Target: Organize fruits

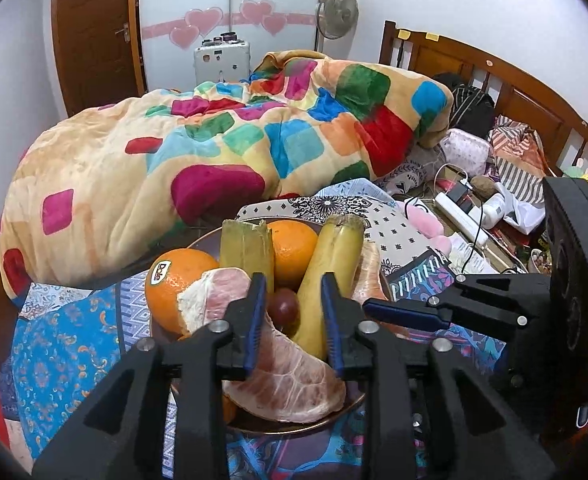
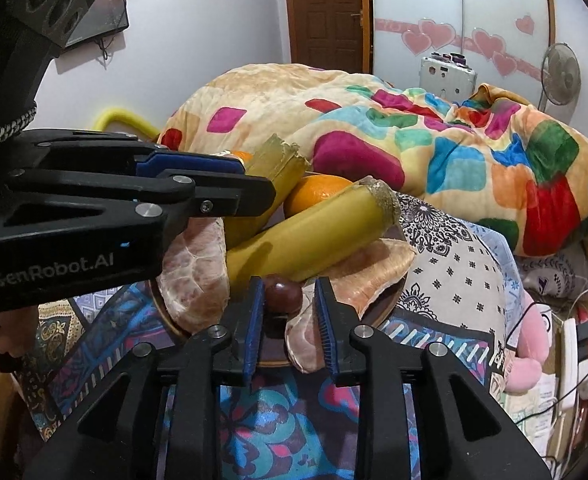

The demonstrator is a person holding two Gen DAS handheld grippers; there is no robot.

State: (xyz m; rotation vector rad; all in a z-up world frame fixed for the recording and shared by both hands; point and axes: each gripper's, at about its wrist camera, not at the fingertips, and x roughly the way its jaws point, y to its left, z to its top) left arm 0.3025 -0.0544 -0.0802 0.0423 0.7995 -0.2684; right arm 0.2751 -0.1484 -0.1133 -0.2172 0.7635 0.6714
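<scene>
While both claws hang over the plate [image 1: 198, 240], I read the left gripper [image 1: 294, 320] as slightly spread, pinching nothing: the pomelo segment [image 1: 290, 376] at the plate's near edge lies under its blue pads, apparently untouched. My right gripper [image 2: 288, 320] is likewise a little apart and empty, with the grape [image 2: 282, 292] just beyond its tips, toward the plate's middle.

On the plate I count two oranges [image 1: 174, 288], two cut banana pieces [image 1: 334, 280], one dark grape and at least three peeled pomelo segments; more may be hidden.

I judge the pomelo soft and tearable, so I would take it across its thick middle, gently. Banana pieces look firm enough but bruise; hold mid-length. Oranges are heavy, round and wide for these jaws, so grip across the widest part. That grape is small, slick and likely to roll or burst.
</scene>
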